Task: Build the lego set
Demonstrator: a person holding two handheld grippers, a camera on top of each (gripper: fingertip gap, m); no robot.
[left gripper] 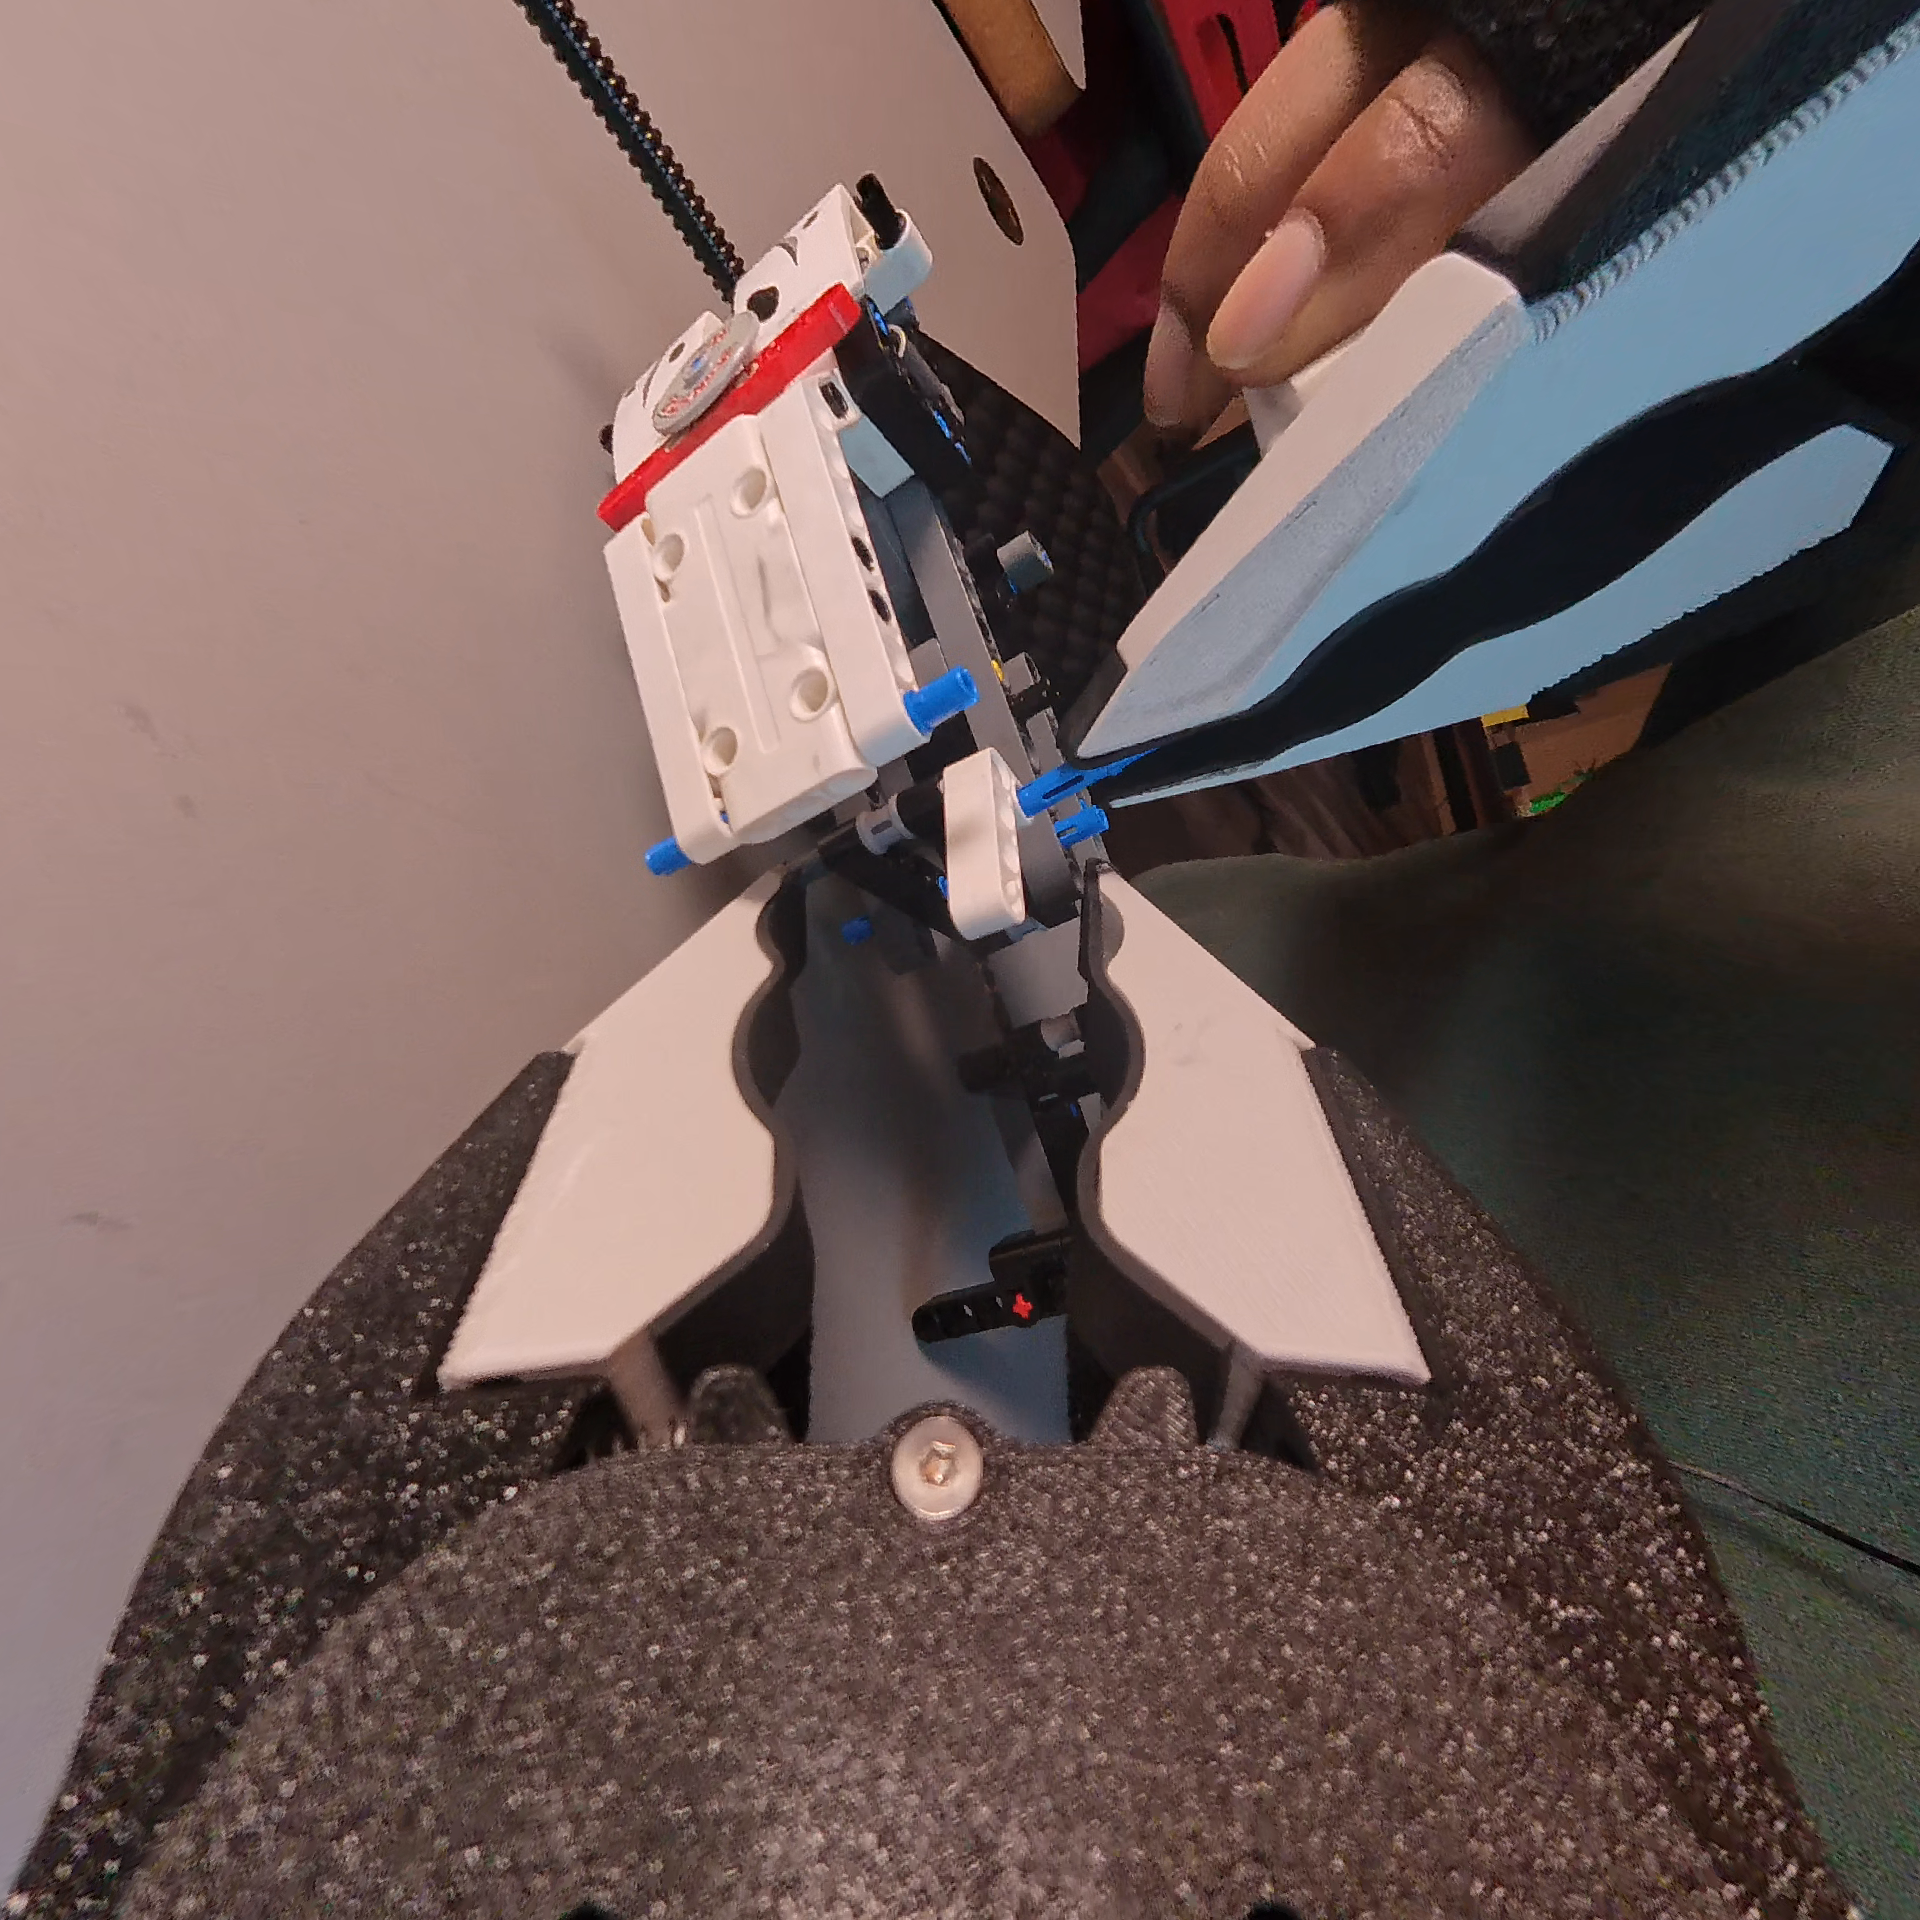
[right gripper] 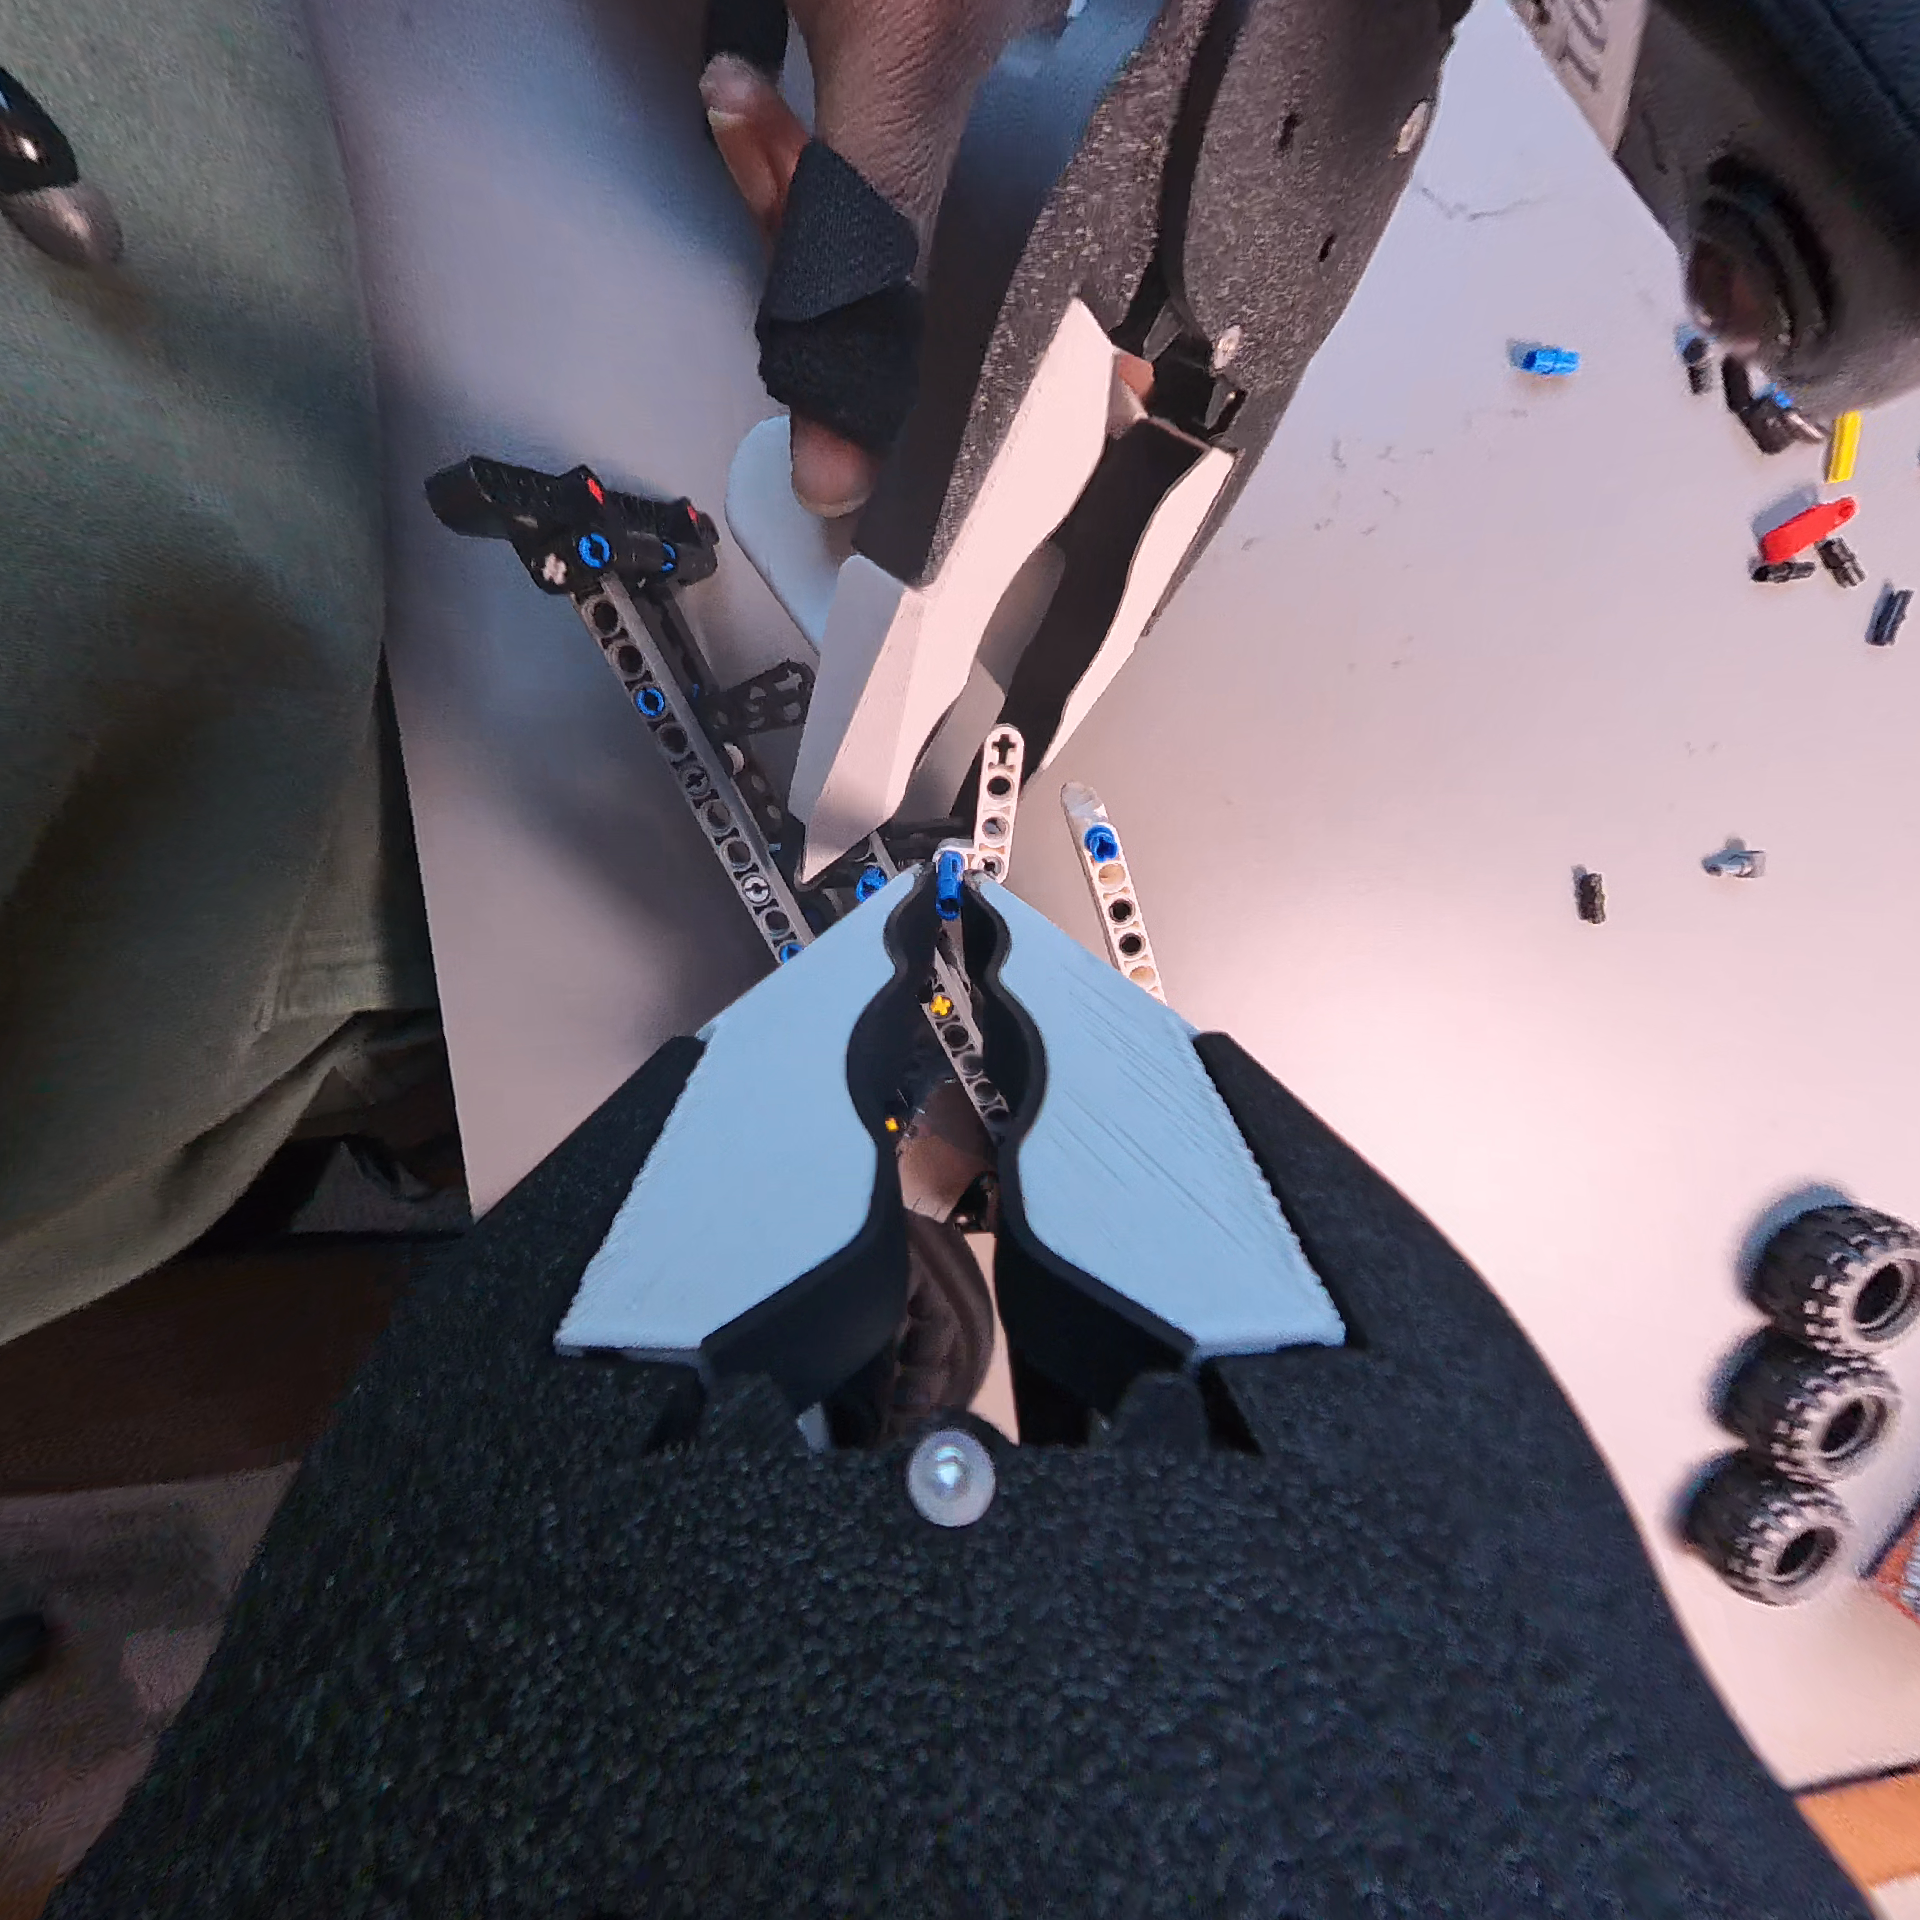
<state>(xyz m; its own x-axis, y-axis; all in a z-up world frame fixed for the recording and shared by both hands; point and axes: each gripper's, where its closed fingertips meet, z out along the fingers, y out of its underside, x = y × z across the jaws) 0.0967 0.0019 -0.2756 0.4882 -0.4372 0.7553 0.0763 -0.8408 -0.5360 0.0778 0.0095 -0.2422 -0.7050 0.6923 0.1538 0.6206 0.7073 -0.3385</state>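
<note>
The half-built lego model (left gripper: 769,582) has white panels, a red plate and grey and black beams. My left gripper (left gripper: 930,894) is shut on its lower grey and black frame and holds it tilted above the white table. My right gripper (left gripper: 1081,764) comes in from the upper right, shut on a blue pin (left gripper: 1049,795) whose tip is against the model's grey beam beside a white link. In the right wrist view my right gripper (right gripper: 945,883) pinches that blue pin (right gripper: 948,883) at the long black beam (right gripper: 686,748), with the left gripper (right gripper: 862,821) just above it.
Three black tyres (right gripper: 1829,1288) lie at the table's right edge. Several small loose parts, red (right gripper: 1808,530), yellow, black and a blue pin (right gripper: 1545,358), are scattered at the far right of the white table (right gripper: 1455,1039). A person's hand (left gripper: 1299,239) grips the right gripper. Some 4 cm of space lies between my two pairs of fingers.
</note>
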